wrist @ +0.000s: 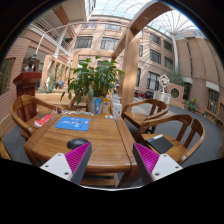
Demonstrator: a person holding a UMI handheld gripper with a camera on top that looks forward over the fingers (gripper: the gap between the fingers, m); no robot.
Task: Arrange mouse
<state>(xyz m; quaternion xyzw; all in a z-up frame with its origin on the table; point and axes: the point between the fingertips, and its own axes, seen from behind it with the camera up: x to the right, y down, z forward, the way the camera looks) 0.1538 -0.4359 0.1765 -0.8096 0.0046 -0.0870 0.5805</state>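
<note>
A dark mouse lies on the wooden bench, just ahead of the gripper and nearest its left finger. The fingers stand apart, holding nothing. A blue pad sits beyond the mouse.

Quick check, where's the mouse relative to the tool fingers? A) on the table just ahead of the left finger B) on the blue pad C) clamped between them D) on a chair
A: the mouse lies on the wooden table, just beyond the open tool, ungripped.

Wooden table — blue mouse pad, black mouse, bottles.
</note>
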